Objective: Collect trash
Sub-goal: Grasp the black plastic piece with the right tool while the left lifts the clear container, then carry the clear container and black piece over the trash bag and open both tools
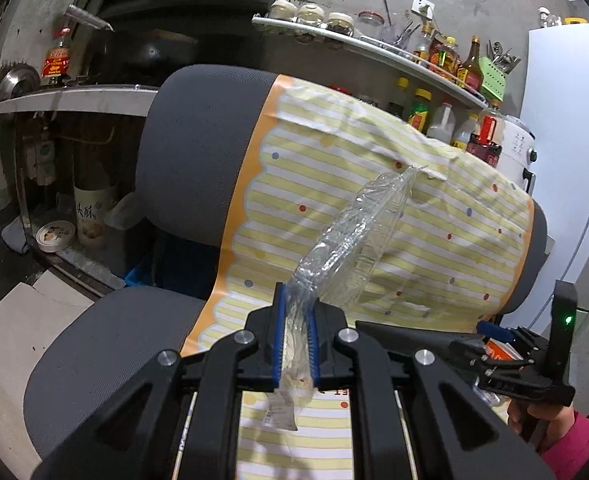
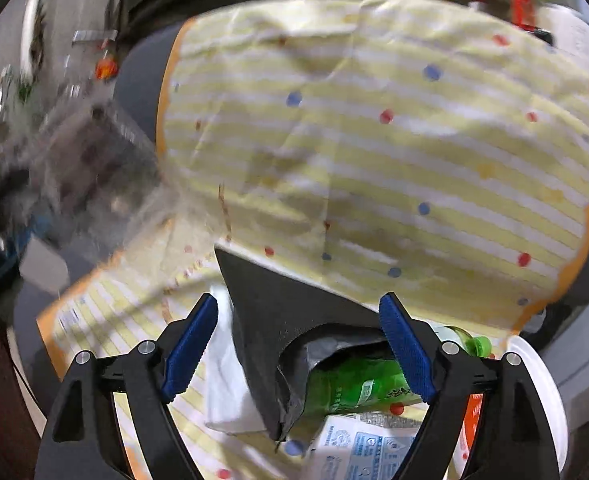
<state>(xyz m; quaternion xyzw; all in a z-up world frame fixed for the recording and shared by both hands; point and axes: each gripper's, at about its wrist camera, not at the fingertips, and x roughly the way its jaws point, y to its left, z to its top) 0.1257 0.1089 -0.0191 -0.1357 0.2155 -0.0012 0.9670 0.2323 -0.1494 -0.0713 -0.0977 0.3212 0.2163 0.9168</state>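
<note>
Trash sits heaped on a chair seat draped with a striped, dotted cloth [image 2: 394, 160], apparently laid there to keep the grey chair [image 1: 198, 152] clean while the pile is sorted. Left claw [image 1: 296, 344] is clamped nearly shut on the tail of a crushed clear plastic bottle [image 1: 350, 240], which sticks up and away ahead of the blue pads [image 1: 279, 336], pinched thin between them and carried clear of the seat, against the chair back. A scrap of its label hangs below the jaws.

Right claw [image 2: 298, 352] stands wide, blue pads well apart, and nothing is pressed between them. Straight ahead in the gap rises a black funnel-shaped piece [image 2: 270, 320], seemingly the rim of a dark trash bag held open; whether the pads touch it I cannot tell. Just beneath the right-hand pad lies a green bottle [image 2: 354, 388], with a printed white carton [image 2: 358, 444] nearer the camera and a white tub [image 2: 542, 392] off to the right. A white wrapper [image 2: 226, 384] lies under the left-hand pad.

My read: the clear bottle is on its way to the bag, and the green bottle looks the likely next pick.
</note>
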